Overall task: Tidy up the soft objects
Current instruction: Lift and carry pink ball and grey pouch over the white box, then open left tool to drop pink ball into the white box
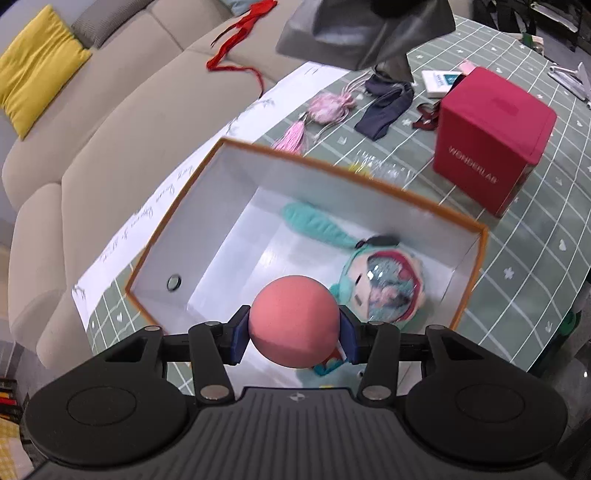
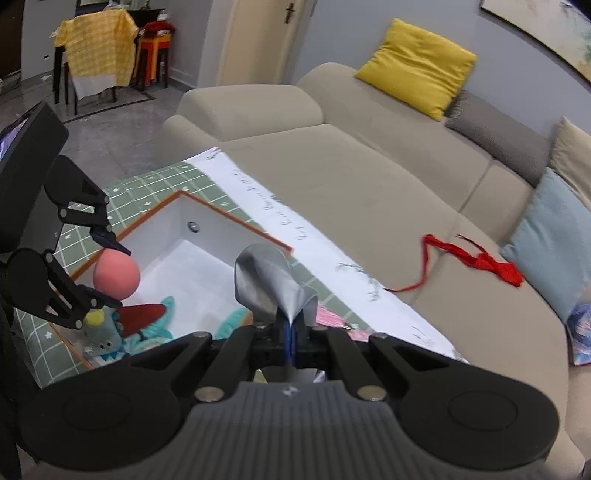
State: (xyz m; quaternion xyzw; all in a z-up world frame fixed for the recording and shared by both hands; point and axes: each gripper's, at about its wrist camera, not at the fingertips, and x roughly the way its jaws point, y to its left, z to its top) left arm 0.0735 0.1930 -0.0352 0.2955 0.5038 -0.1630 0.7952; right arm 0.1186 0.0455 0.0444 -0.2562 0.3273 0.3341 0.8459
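Note:
My left gripper [image 1: 293, 332] is shut on a pink foam ball [image 1: 293, 322] and holds it above the near side of an open white box with an orange rim [image 1: 369, 182]. A teal plush doll [image 1: 380, 291] lies inside the box. In the right wrist view the ball [image 2: 116, 274] and the left gripper [image 2: 112, 273] hang over the box [image 2: 229, 216], with plush toys [image 2: 136, 325] inside. My right gripper [image 2: 291, 332] is shut on a grey cloth [image 2: 271, 282], held over the table beside the box. The cloth [image 1: 369, 33] also shows at the top of the left wrist view.
On the green checked tablecloth [image 1: 517, 240] lie a red cube box [image 1: 491, 140], a dark blue cloth [image 1: 388, 107], a pink pouch [image 1: 327, 107] with a tassel [image 1: 293, 134], and a white paper strip [image 2: 332, 258]. A beige sofa [image 2: 369, 192] holds a red ribbon [image 2: 476, 258] and cushions.

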